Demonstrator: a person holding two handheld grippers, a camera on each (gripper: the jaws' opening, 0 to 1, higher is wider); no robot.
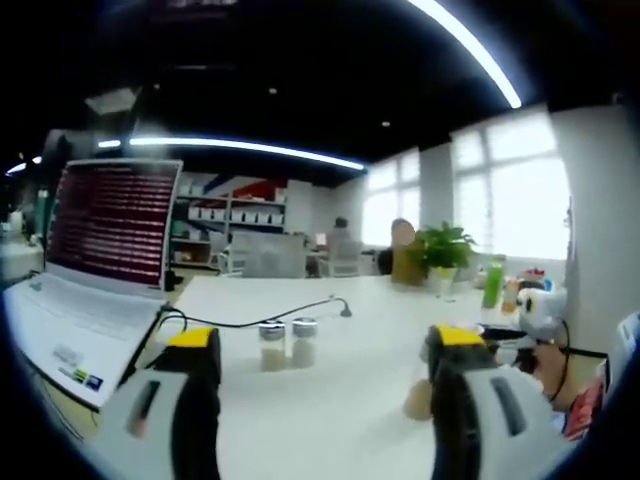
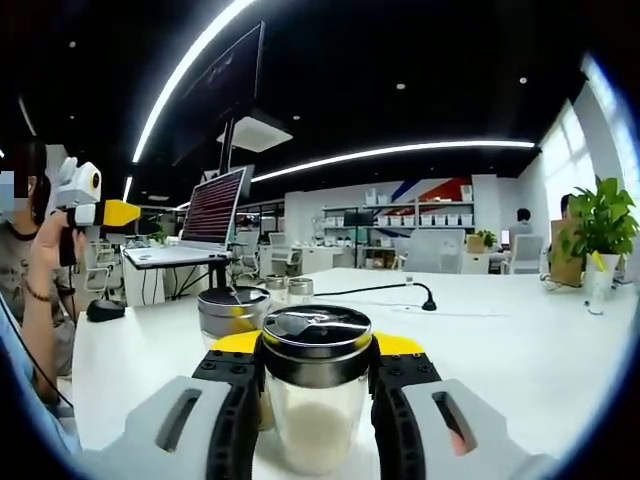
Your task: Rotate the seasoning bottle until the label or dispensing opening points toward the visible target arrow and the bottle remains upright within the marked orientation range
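Two fingers of the right gripper (image 2: pixel 318 400) clamp the seasoning bottle (image 2: pixel 315 385), upright on the white table (image 2: pixel 520 350), another jar (image 2: pixel 228 312) just behind; left gripper (image 1: pixel 325 345) hangs spread apart, grasping nothing, facing a laptop (image 1: pixel 95 270).

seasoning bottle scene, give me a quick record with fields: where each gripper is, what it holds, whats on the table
right gripper: jaws closed around the seasoning bottle, which stands upright
bottle lid: dark, shiny, closed
bottle contents: pale powder
behind bottle: a second jar with a metal lid
left gripper: jaws apart, nothing between them
ahead of left gripper: two small shakers side by side on the white table
laptop: open, screen lit, at the table's left edge
target arrow: cannot tell
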